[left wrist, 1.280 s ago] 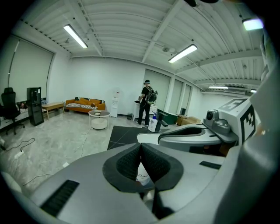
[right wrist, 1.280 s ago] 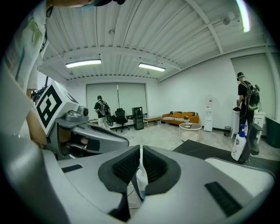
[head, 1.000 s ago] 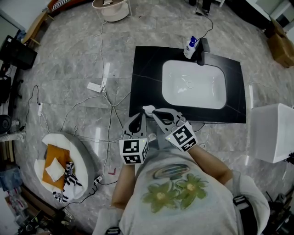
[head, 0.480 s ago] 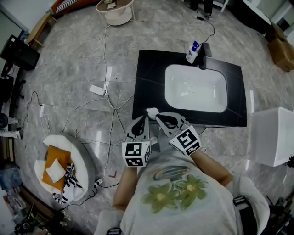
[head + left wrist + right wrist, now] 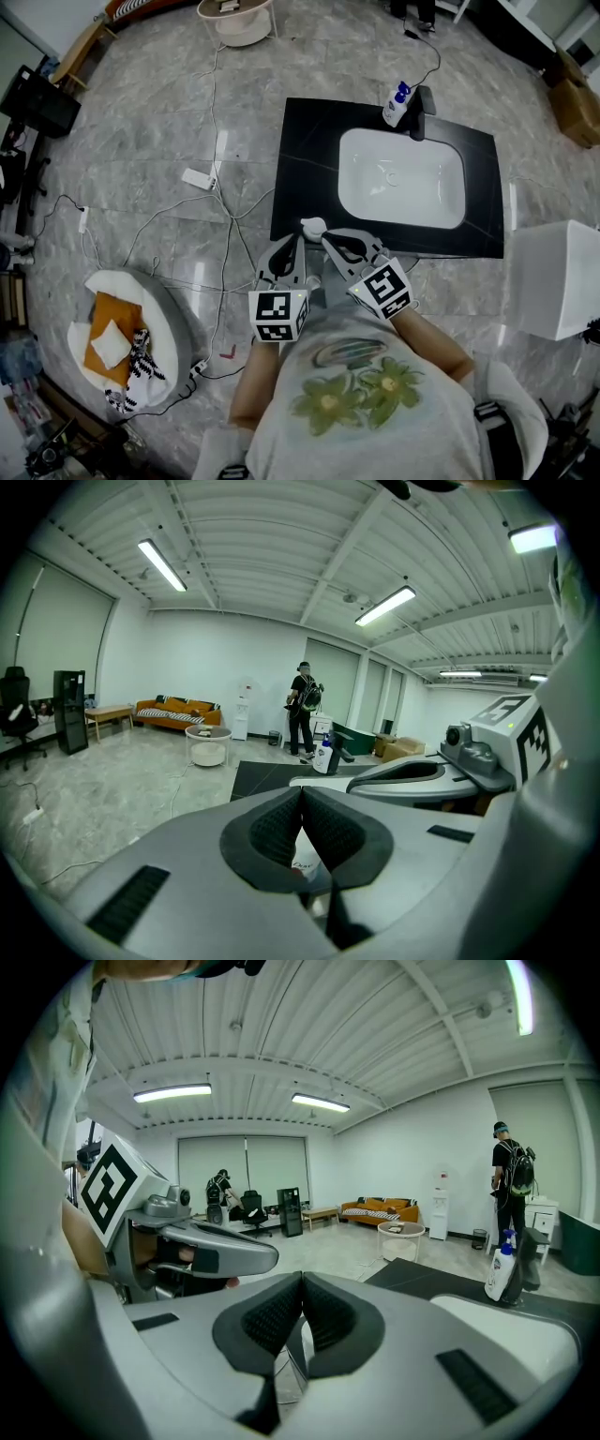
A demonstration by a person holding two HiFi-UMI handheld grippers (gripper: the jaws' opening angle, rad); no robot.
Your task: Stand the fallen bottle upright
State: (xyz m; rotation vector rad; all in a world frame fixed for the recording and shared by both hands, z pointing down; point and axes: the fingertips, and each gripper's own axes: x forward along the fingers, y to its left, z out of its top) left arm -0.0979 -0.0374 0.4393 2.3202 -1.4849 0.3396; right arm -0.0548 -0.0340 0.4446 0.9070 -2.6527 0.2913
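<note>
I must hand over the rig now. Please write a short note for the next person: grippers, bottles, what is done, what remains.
Left gripper: jaws shut, empty.
Right gripper: jaws shut, empty.
Both are at the counter's front left edge.
The pump bottle stands upright beside the faucet.
A white bottle is just ahead of the tips; I cannot tell whether it lies or stands.
Done: nothing is gripped yet.
Left: check the white bottle and stand it up if it has fallen.

Only "Dove" reads, on the white bottle (image 5: 304, 853)
</note>
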